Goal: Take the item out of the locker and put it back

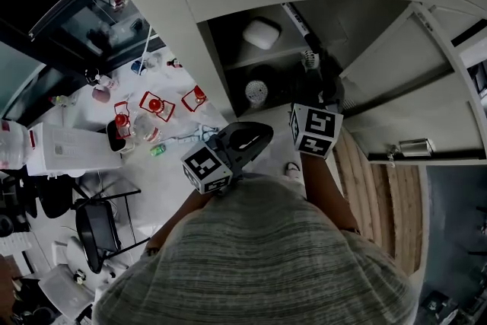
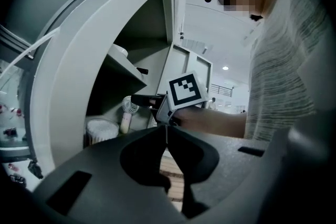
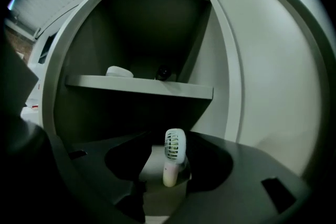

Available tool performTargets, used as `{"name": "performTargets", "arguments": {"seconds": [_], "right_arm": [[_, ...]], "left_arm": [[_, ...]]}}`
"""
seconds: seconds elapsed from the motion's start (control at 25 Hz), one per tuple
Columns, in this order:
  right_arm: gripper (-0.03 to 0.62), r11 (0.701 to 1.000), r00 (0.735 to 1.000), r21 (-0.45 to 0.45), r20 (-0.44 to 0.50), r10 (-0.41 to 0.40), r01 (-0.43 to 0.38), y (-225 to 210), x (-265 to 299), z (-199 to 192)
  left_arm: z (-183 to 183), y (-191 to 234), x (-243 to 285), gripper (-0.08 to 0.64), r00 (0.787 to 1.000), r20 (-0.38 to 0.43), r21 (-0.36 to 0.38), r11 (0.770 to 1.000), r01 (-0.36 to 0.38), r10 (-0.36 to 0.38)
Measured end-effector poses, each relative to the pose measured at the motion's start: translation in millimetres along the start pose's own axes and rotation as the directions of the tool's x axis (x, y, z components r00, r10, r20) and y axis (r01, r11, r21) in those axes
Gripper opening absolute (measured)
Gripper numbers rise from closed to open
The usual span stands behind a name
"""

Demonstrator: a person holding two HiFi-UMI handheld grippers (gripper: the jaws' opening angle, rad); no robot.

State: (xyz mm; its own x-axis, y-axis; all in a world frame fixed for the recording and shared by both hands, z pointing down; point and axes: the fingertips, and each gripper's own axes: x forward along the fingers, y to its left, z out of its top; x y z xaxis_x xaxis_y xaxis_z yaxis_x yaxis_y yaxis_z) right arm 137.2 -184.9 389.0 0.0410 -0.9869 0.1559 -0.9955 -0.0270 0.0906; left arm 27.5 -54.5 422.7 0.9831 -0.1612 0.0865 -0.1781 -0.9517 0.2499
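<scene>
A small white handheld fan stands upright on the floor of the open locker, below its shelf. My right gripper reaches into the locker, its jaws open on either side of the fan's handle, with a gap showing on the left side. In the head view the fan shows just past the right gripper's marker cube. My left gripper hangs outside the locker's lower front, shut with nothing in it. From there I see the fan and the right gripper's cube.
A white rounded case and a dark item lie on the shelf. A round white object sits on the locker floor left of the fan. The locker door stands open at right. A cluttered white table and a chair are at left.
</scene>
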Motion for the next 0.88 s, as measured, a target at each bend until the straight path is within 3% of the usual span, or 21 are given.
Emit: {"name": "performTargets", "arguments": {"seconds": [0.36,0.68,0.76,0.88], "right_arm": [[0.195,0.993,0.994,-0.040,-0.033,-0.109,0.107,-1,13,-16],[0.193,0.982,0.982,-0.081,-0.063,-0.177,0.171,-3,22,-20],[0.160,0.980,0.979,-0.083,-0.076,-0.187,0.181,-6,21,-22],[0.158,0.980,0.979,-0.077,-0.076,-0.190,0.184,-7,18,-23]], "left_arm": [[-1,-4,-13,0.008,0.996,-0.016,0.018,0.996,0.085,-0.084],[-1,8,-38,0.008,0.997,-0.022,0.026,0.997,0.069,-0.069],[1,9,-41,0.008,0.998,-0.013,0.025,0.997,0.069,-0.069],[1,11,-44,0.008,0.997,-0.010,0.026,0.997,0.076,-0.076]]}}
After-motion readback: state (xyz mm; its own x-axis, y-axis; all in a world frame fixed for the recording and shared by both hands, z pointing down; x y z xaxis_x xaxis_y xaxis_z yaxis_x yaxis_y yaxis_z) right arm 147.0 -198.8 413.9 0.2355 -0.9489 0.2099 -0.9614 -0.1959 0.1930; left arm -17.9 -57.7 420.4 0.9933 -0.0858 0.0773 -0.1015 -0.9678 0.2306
